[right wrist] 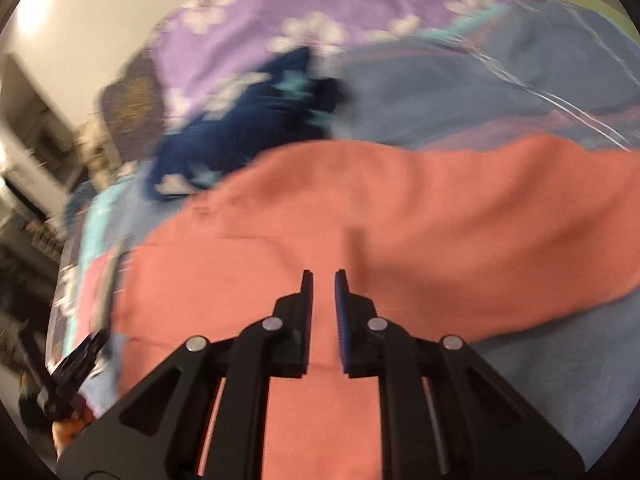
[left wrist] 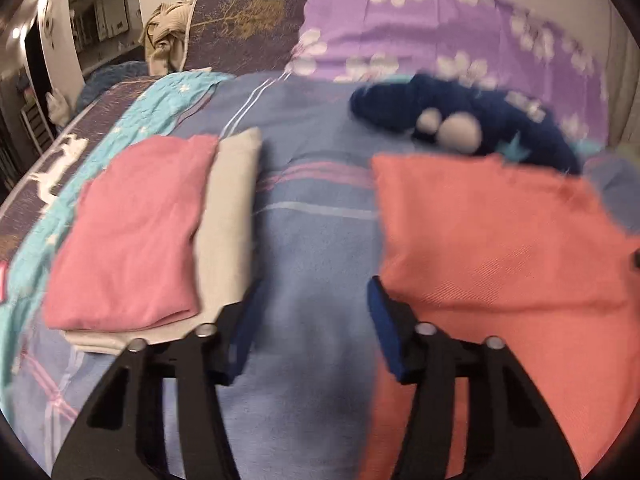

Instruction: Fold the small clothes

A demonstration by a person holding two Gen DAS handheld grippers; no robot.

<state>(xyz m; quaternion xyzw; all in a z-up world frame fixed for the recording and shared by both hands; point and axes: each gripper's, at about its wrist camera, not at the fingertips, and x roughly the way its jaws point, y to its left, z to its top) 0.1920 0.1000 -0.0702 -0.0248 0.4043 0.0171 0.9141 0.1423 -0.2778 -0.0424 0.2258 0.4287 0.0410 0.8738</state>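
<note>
We see a coral cloth [left wrist: 500, 248] lying flat on the blue blanket [left wrist: 312, 240], its weave fine and slightly ribbed, its edges soft and blurred. Our left gripper [left wrist: 312, 316] hangs spread wide over the bare blanket, grasping nothing; its right finger sits at the cloth's left edge. Our right gripper [right wrist: 323, 304] hovers above the middle of the same cloth [right wrist: 400, 216], its two blue-padded fingers [right wrist: 307, 320] nearly parallel with a narrow gap between them and no fabric in it.

To the left lies one stack of two folded pieces: a pink cloth [left wrist: 132, 232], smooth and rectangular, on a beige cloth [left wrist: 228, 220] that shows along its right side and front edge. Beyond the coral cloth lies one crumpled navy garment [left wrist: 460, 120] with pale round patches and teal stars. Behind it rests a purple pillow [left wrist: 460, 24] printed with white flowers. The blanket bears pink and white stripes. We can read no writing anywhere.
</note>
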